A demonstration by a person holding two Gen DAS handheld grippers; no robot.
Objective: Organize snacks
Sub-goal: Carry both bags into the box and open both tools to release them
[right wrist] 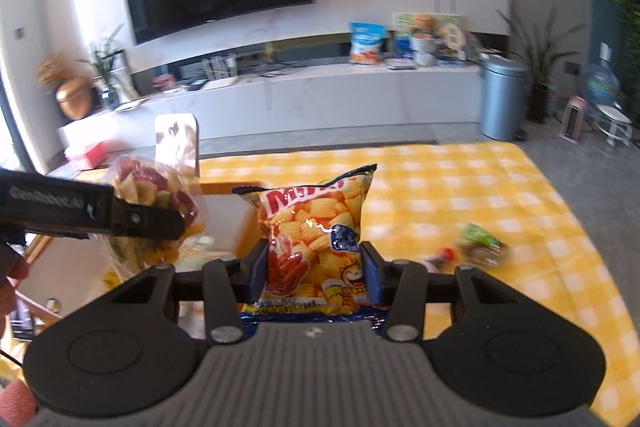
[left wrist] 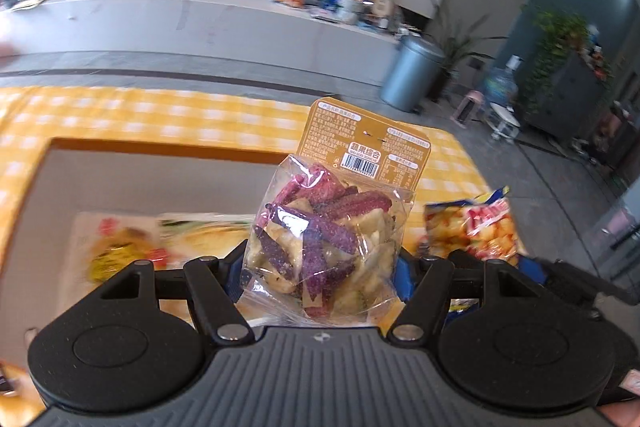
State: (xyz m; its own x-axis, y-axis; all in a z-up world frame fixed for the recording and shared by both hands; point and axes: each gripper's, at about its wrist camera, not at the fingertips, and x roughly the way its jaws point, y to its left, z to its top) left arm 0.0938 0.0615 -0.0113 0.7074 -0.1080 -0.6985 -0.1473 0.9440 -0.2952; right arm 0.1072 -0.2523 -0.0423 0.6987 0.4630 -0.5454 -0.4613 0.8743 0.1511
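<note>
My left gripper [left wrist: 320, 267] is shut on a clear bag of purple and pale veggie crisps [left wrist: 320, 239] with a gold header card, held upright above a wooden tray [left wrist: 160, 147]. My right gripper [right wrist: 316, 267] is shut on an orange and yellow Mimi snack bag [right wrist: 316, 227], held above the yellow checked cloth [right wrist: 480, 195]. The Mimi bag also shows in the left wrist view [left wrist: 472, 227] at right. The left gripper and its bag [right wrist: 156, 195] show at the left of the right wrist view.
The tray holds flat snack packets [left wrist: 128, 243]. A small green packet [right wrist: 480, 243] and a dark red-topped item [right wrist: 440, 259] lie on the cloth at right. Beyond the table are a TV bench [right wrist: 320, 87] and a grey bin [right wrist: 502, 99].
</note>
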